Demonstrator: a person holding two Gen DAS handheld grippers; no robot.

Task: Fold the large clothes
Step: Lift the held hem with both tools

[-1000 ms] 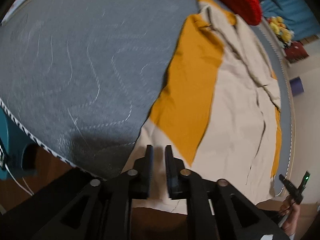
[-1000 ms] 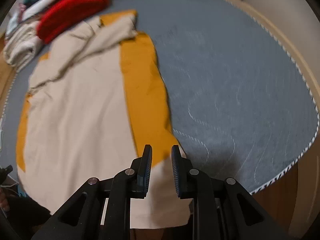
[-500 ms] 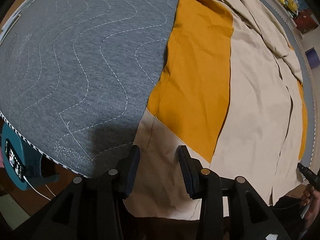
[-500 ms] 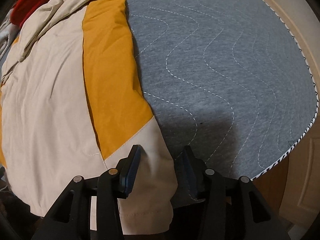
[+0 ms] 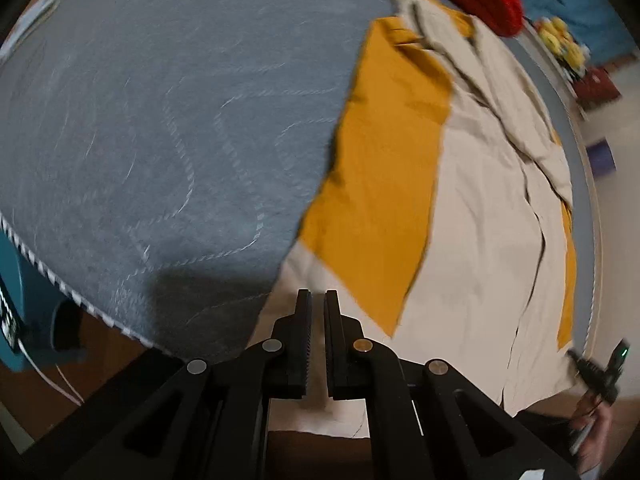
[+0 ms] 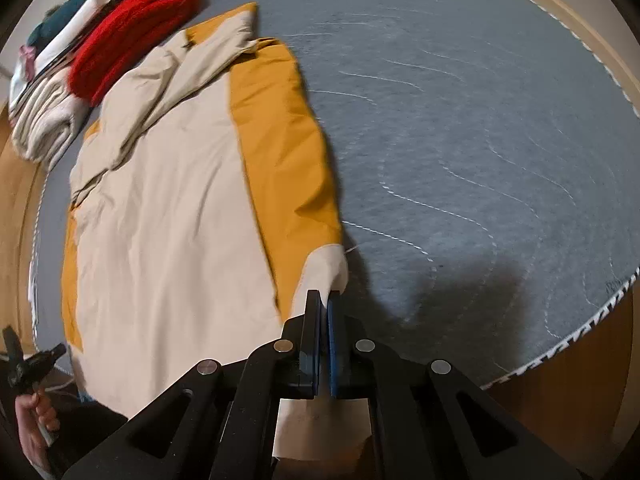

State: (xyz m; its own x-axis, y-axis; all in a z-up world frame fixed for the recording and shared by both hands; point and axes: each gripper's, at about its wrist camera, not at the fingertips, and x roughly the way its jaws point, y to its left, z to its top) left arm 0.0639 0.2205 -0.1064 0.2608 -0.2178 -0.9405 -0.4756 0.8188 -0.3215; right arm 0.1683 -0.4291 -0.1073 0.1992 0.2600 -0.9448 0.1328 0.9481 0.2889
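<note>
Beige-and-mustard garment (image 5: 472, 208) lay spread on grey quilted mat (image 5: 168, 120), ahead of both claws. Left gripper (image 5: 316, 300) and right gripper (image 6: 325, 300) each clenched its near hem.

Black left tool (image 5: 316, 300), silver rivets, ridged pads; black right tool (image 6: 324, 300), blue pad

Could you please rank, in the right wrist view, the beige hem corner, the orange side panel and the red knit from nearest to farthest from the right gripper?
1. Beige hem corner: pinched at the right gripper, jaws shut on it.
2. Orange side panel: just ahead, slightly left, running away along the garment's edge.
3. Red knit: far upper left, beyond the garment's collar end.
</note>
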